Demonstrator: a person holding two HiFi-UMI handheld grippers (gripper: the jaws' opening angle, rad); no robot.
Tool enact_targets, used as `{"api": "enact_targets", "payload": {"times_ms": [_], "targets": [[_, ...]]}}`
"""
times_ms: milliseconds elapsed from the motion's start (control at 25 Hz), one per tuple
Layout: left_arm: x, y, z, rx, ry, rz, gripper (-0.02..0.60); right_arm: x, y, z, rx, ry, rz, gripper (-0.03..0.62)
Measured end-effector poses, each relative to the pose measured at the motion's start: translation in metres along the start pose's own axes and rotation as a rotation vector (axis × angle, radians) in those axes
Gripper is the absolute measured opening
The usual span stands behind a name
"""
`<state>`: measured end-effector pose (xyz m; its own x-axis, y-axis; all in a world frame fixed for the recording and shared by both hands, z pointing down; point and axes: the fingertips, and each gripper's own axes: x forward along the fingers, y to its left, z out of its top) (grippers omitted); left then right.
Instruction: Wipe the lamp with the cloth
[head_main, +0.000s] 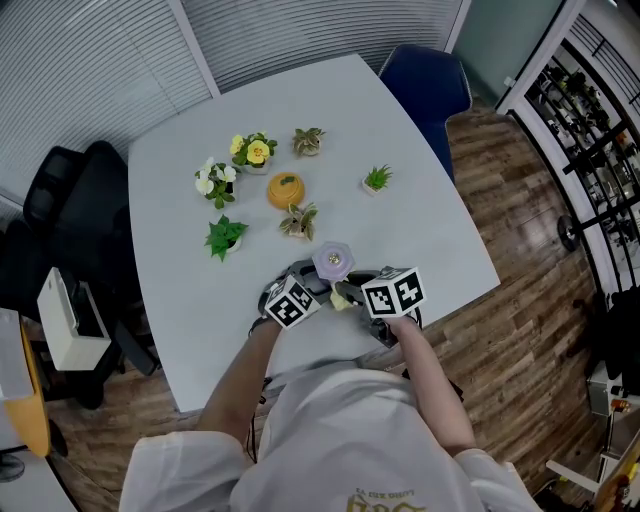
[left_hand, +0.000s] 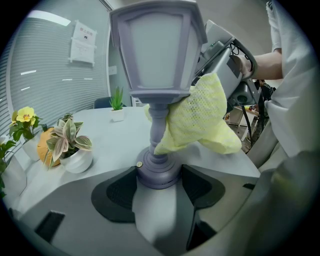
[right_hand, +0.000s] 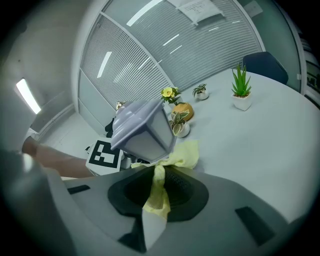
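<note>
A lavender lantern-shaped lamp (head_main: 333, 262) stands upright near the front edge of the white table (head_main: 180, 220). In the left gripper view my left gripper (left_hand: 157, 182) is shut on the lamp's round base (left_hand: 157, 170), one pad on each side. My right gripper (right_hand: 156, 197) is shut on a yellow mesh cloth (right_hand: 159, 192). The cloth (left_hand: 200, 117) hangs against the lamp's stem and the underside of its shade (left_hand: 157, 50). In the head view both marker cubes flank the lamp, and a bit of cloth (head_main: 342, 298) shows between them.
Several small potted plants (head_main: 224, 237) and an orange pot (head_main: 285, 190) stand beyond the lamp. A variegated plant in a white pot (left_hand: 70, 147) is close on the left. A blue chair (head_main: 425, 85) is at the far side and a black chair (head_main: 70, 200) at the left.
</note>
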<state>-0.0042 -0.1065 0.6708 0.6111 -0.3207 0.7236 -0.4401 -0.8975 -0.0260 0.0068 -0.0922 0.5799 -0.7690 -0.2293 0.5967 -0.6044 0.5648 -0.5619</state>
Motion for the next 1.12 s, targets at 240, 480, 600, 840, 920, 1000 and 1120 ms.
{"api": "enact_targets", "payload": {"times_ms": [240,480,600,840,920,1000,1120], "targets": [[0.000,0.000,-0.001,0.002,0.002,0.000,0.284,0.007,0.000,0.000,0.000,0.011,0.008,0.071],[0.000,0.000,0.000,0.003,-0.002,0.001,0.284,0.012,-0.006,-0.002,0.004,0.034,0.008,0.070],[0.000,0.000,0.000,0.002,0.000,-0.001,0.284,0.014,-0.009,-0.004,0.000,0.050,0.003,0.070],[0.000,0.000,0.001,0.001,0.001,0.000,0.284,0.021,-0.027,-0.015,-0.016,0.115,-0.055,0.071],[0.001,-0.001,0.000,0.002,0.001,0.000,0.284,0.024,-0.030,-0.018,-0.016,0.128,-0.063,0.071],[0.001,0.000,0.000,0.003,0.001,0.001,0.284,0.026,-0.032,-0.019,-0.020,0.137,-0.067,0.071],[0.000,0.000,0.000,0.003,0.000,0.002,0.284,0.026,-0.035,-0.021,-0.017,0.138,-0.075,0.070]]}}
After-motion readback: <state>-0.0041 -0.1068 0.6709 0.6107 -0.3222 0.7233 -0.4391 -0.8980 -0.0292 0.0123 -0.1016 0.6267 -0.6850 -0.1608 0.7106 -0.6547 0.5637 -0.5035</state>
